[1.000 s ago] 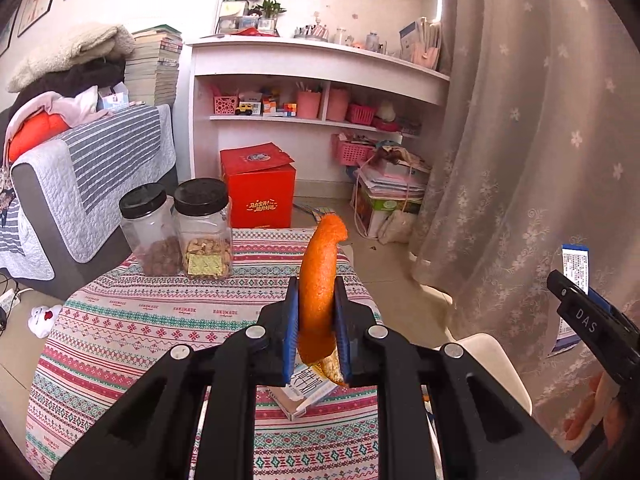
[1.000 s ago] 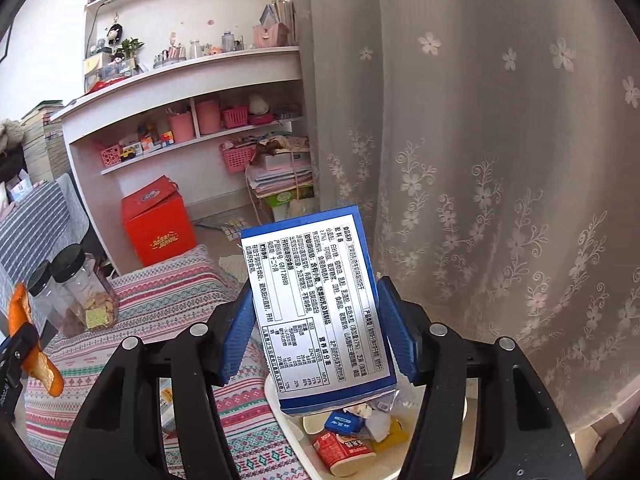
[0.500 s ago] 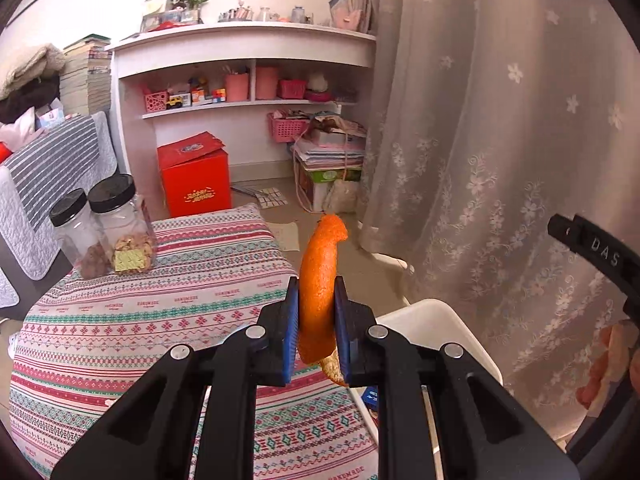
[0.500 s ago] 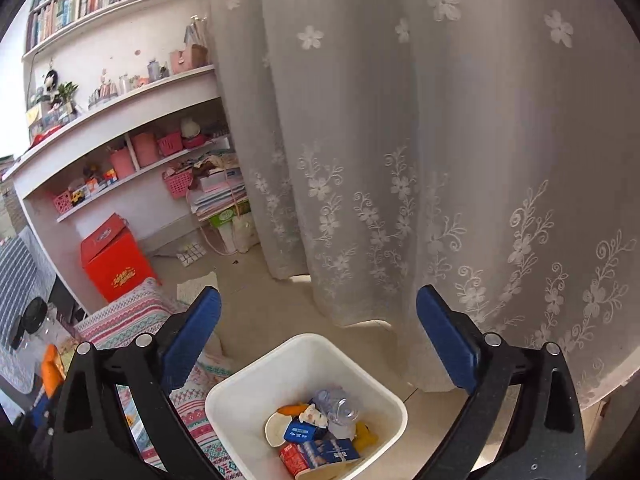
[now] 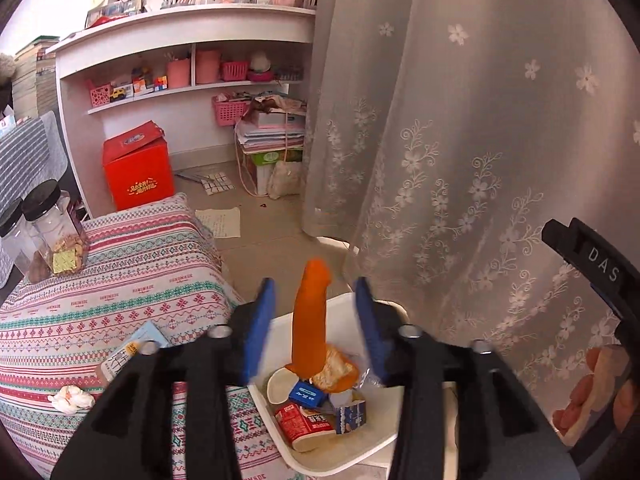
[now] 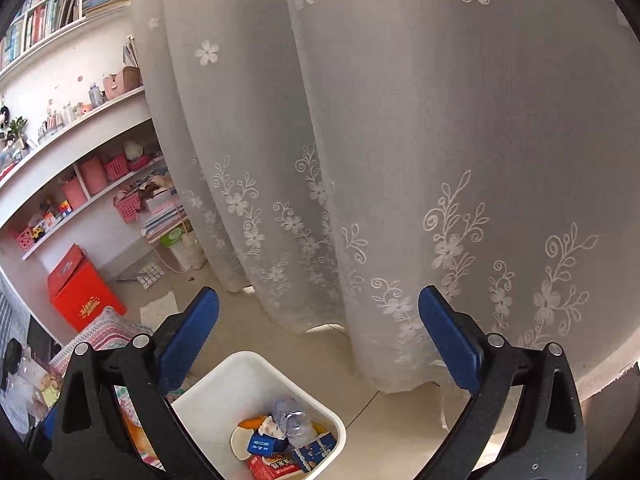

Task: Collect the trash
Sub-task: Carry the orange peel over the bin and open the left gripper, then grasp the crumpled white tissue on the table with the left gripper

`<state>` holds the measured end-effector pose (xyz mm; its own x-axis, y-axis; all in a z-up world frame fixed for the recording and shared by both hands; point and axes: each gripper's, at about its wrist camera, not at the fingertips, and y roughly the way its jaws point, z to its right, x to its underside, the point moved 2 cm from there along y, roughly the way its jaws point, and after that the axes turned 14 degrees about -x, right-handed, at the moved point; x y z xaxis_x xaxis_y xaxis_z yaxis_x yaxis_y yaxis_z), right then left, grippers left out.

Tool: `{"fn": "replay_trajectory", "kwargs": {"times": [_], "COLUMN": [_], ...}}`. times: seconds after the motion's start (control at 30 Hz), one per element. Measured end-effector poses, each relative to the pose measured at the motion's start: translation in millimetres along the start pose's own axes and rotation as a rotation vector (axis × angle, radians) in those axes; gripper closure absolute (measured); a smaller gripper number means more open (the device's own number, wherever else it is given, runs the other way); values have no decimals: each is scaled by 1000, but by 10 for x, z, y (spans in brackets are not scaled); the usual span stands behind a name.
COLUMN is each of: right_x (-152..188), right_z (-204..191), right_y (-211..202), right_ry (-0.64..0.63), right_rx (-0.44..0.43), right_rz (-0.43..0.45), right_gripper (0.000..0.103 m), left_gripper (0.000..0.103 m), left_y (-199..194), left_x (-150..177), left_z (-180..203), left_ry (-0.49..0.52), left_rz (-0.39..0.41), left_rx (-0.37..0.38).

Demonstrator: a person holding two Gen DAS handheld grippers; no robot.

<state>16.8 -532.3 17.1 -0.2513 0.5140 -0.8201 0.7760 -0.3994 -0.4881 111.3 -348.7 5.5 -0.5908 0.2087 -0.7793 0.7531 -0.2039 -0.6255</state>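
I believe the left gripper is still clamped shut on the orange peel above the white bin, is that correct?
Not quite: the left wrist view shows the left gripper open, its blue pads apart from the orange peel, which hangs between them over the white bin. The rest stands.

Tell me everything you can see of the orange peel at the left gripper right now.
The orange peel is a long, curved strip, bright orange and smooth-looking on the side facing the camera. It stands nearly upright between the fingers of the left gripper, whose jaws are spread wide and touch it on neither side. Its rounded top is slightly blurred. Its lower end is down among the litter in the white bin; whether it rests there or is falling cannot be told.
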Motion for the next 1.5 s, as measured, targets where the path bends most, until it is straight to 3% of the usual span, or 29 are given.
{"fn": "replay_trajectory", "kwargs": {"times": [0.03, 0.17, 0.37, 0.67, 1.0, 1.23, 1.4, 1.5], "right_x": [7, 47, 209, 562, 1020, 1379, 1543, 1570], "right_z": [-6, -133, -610, -1474, -2356, -2879, -3171, -3240], "right_y": [4, -13, -34, -113, -157, -157, -125, -49], "right_ry": [0, -22, -123, -285, -405, -479, -497, -482], "right_rx": [-1, -9, -56, -159, -262, -312, -352, -361], "right_rz": [-5, -5, -21, -48, -108, -156, -198, -231], "right_gripper": [7, 7, 7, 7, 7, 7, 7, 7], "left_gripper": [30, 28, 15, 14, 14, 11, 11, 11], "left_y": [-18, -63, -187, -265, -228, -25, 433, 704], "left_x": [-1, 0, -30, -11, 214, 428, 689, 918], "left_z": [2, -28, -456, -1271, -2167, -2791, -3182, -3347], "left_ry": [-9, 21, 9, -43, -92, -110, -9, 30], "left_rz": [7, 26, 97, 110, 61, -46, -253, -376], "left_rx": [-4, -35, -173, -308, -425, -483, -500, -411]}}
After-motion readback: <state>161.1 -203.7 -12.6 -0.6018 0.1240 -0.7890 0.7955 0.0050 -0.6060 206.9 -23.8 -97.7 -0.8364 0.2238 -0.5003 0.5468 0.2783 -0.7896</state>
